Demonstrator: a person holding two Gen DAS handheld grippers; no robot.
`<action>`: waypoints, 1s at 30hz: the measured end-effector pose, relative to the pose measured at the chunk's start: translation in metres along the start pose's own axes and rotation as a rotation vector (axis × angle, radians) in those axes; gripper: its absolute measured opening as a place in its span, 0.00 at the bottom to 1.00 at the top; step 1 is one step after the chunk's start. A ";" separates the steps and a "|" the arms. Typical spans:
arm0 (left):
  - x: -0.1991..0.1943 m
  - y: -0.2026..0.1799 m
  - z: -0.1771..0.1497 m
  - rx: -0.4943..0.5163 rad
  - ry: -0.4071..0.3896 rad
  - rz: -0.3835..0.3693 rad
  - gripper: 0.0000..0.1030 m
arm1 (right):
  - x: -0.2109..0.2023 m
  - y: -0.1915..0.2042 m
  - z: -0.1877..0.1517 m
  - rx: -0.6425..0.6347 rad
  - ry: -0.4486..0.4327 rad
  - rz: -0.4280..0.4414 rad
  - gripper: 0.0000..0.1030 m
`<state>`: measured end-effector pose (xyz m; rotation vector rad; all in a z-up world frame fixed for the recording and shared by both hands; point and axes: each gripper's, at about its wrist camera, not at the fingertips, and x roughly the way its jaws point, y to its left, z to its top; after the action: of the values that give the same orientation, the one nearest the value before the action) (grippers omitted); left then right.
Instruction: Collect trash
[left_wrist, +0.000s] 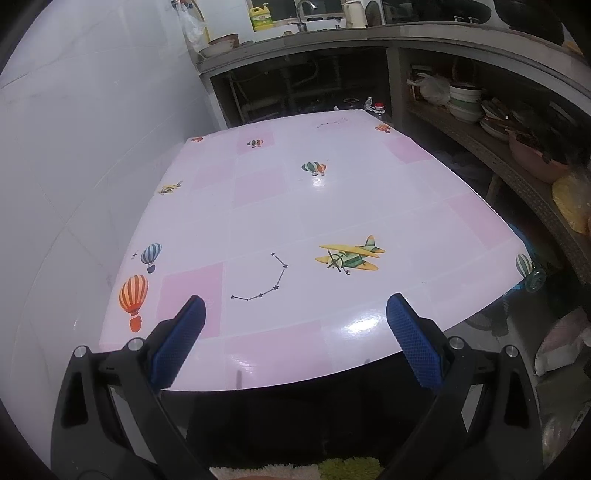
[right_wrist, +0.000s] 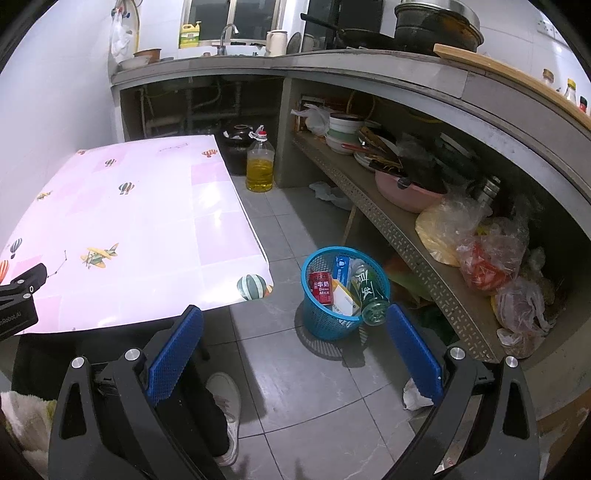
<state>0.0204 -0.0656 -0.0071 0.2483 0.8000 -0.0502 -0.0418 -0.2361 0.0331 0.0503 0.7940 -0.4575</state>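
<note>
Your left gripper (left_wrist: 295, 314) hangs wide open above the table (left_wrist: 332, 206) near its front edge. Your right gripper (right_wrist: 295, 325), also wide and empty, points down at one blue basket (right_wrist: 321, 325) on the floor beside the table's right corner, holding one red can (right_wrist: 320, 288), one green bottle (right_wrist: 367, 295) and two cartons.

In the right wrist view the desk (right_wrist: 147, 221) fills the left half of the frame, and the basket (right_wrist: 325, 321) stands on the floor (right_wrist: 295, 387) at centre, just right of the desk's near corner. In the basket a can (right_wrist: 320, 288) lies at the left, a box (right_wrist: 343, 299) in the middle and a bottle (right_wrist: 369, 295) at the right, its end leaning over the rim. An oil jug (right_wrist: 260, 166) stands on the floor behind the desk's far corner. A shelf (right_wrist: 406, 236) runs along the right, carrying bowls (right_wrist: 343, 129) and bags (right_wrist: 491, 254). A shoe (right_wrist: 225, 402) sits at lower centre.
</note>
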 end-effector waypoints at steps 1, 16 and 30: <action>0.000 0.000 0.000 0.000 0.001 -0.002 0.92 | 0.000 0.000 0.000 -0.001 0.000 0.000 0.94; 0.003 -0.002 0.000 -0.013 0.021 -0.027 0.92 | -0.001 -0.001 0.003 -0.013 -0.005 -0.004 0.94; 0.003 -0.004 0.001 -0.026 0.035 -0.040 0.92 | -0.001 0.000 0.003 -0.012 -0.006 -0.005 0.94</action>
<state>0.0227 -0.0694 -0.0093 0.2094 0.8401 -0.0736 -0.0408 -0.2364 0.0362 0.0357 0.7911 -0.4579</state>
